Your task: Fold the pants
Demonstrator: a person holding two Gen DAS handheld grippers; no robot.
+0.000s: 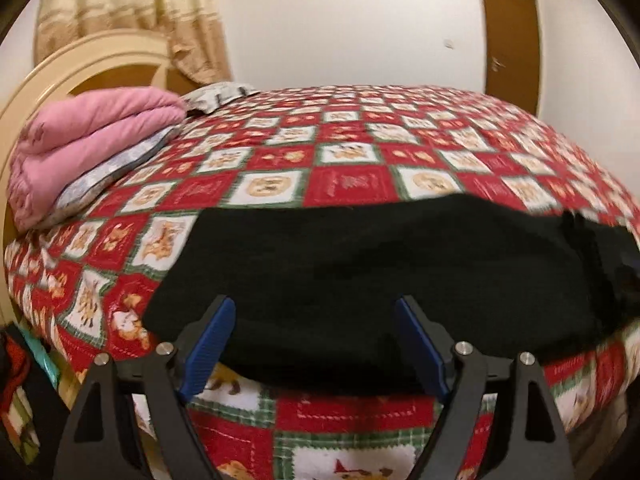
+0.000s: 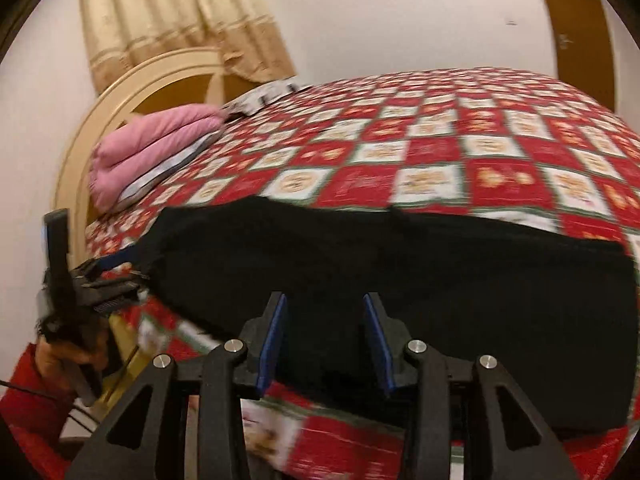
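The black pants [image 1: 360,280] lie flat along the near edge of the bed [image 1: 344,148], on its red and white checked cover. My left gripper [image 1: 314,344] has its 2 blue fingers [image 1: 210,348] spread wide, holding nothing. My right gripper [image 2: 325,340] has its fingers [image 2: 272,340] partly apart, also with nothing held. A pink blanket [image 1: 92,136] sits folded by the headboard [image 1: 52,76].
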